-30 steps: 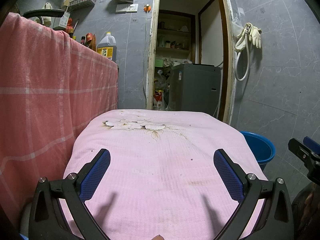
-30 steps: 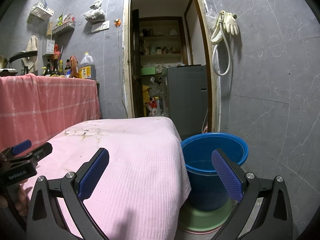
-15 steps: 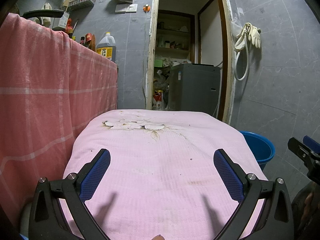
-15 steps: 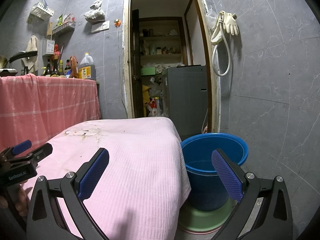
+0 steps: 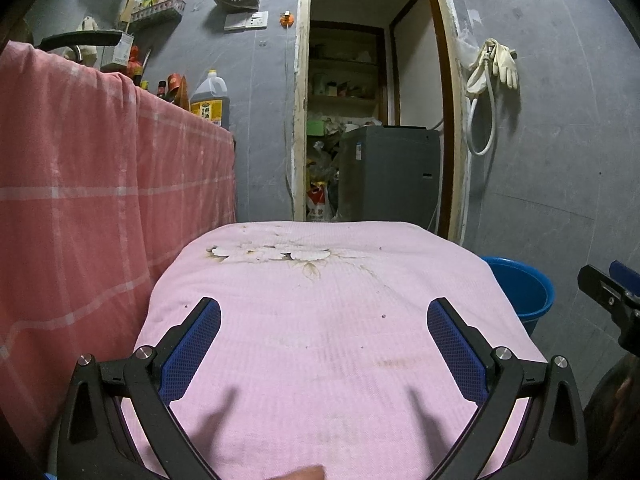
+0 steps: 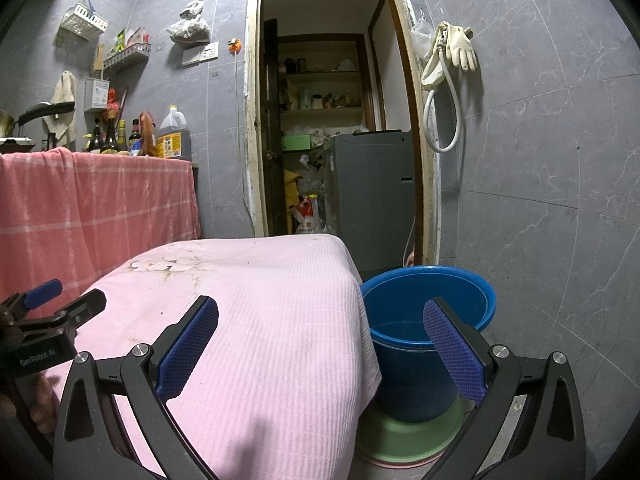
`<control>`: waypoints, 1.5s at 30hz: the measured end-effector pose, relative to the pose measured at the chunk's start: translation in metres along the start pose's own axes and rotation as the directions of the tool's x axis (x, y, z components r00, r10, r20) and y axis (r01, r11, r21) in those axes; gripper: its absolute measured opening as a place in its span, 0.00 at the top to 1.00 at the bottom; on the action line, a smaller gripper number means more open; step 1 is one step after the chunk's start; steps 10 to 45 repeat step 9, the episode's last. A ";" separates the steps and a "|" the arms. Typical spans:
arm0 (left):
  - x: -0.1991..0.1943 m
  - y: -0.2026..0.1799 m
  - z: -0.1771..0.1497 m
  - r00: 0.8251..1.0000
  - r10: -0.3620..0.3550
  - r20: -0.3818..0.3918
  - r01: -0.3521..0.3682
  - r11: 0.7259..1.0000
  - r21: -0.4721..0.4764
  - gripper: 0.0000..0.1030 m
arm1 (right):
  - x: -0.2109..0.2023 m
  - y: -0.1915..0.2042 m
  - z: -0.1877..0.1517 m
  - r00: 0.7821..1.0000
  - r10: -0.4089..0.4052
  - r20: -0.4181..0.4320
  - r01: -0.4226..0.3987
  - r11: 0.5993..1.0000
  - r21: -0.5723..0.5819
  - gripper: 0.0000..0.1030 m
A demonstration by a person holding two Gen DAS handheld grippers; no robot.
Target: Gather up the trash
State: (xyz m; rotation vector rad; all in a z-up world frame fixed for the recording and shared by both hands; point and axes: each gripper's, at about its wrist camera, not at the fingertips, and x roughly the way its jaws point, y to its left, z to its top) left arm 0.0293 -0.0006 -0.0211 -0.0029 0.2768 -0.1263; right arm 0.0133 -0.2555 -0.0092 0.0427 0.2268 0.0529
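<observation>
I see a big table under a pink ribbed cloth (image 5: 320, 340) with a flower print. Its right edge drops off beside a round blue plastic bucket (image 6: 424, 320), which sits on a green basin (image 6: 404, 436) on the floor. My left tongs (image 5: 324, 344) hover over the cloth, spread wide, holding nothing. My right tongs (image 6: 320, 344) hang over the table edge and bucket, also spread wide. I cannot pick out any trash.

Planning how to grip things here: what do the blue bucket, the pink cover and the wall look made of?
Blue bucket: looks like moulded plastic, smooth with a slight sheen on the rim.
Pink cover: woven cloth, matte, with fine ribbed texture and stains.
Wall: probably glazed grey tile, given the marble-like veining and grout lines.
</observation>
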 end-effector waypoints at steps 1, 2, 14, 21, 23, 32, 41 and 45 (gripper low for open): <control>0.000 0.001 0.000 1.000 0.002 -0.001 -0.002 1.000 -0.003 0.02 | 0.000 0.000 0.000 1.000 0.000 0.000 0.000 1.000 0.000 0.00; 0.001 0.002 0.000 1.000 0.002 -0.002 -0.002 1.000 -0.007 0.02 | 0.000 0.000 0.000 1.000 -0.001 0.001 0.001 1.000 0.000 0.00; 0.003 0.005 -0.001 1.000 0.001 -0.007 -0.001 1.000 -0.014 0.02 | -0.001 0.000 0.000 1.000 -0.001 -0.001 0.001 1.000 0.000 0.00; 0.003 0.005 -0.001 1.000 0.001 -0.007 -0.001 1.000 -0.014 0.02 | -0.001 0.000 0.000 1.000 -0.001 -0.001 0.001 1.000 0.000 0.00; 0.003 0.005 -0.001 1.000 0.001 -0.007 -0.001 1.000 -0.014 0.02 | -0.001 0.000 0.000 1.000 -0.001 -0.001 0.001 1.000 0.000 0.00; 0.003 0.005 -0.001 1.000 0.001 -0.007 -0.001 1.000 -0.014 0.02 | -0.001 0.000 0.000 1.000 -0.001 -0.001 0.001 1.000 0.000 0.00; 0.003 0.005 -0.001 1.000 0.001 -0.007 -0.001 1.000 -0.014 0.02 | -0.001 0.000 0.000 1.000 -0.001 -0.001 0.001 1.000 0.000 0.00; 0.003 0.005 -0.001 1.000 0.001 -0.007 -0.001 1.000 -0.014 0.02 | -0.001 0.000 0.000 1.000 -0.001 -0.001 0.001 1.000 0.000 0.00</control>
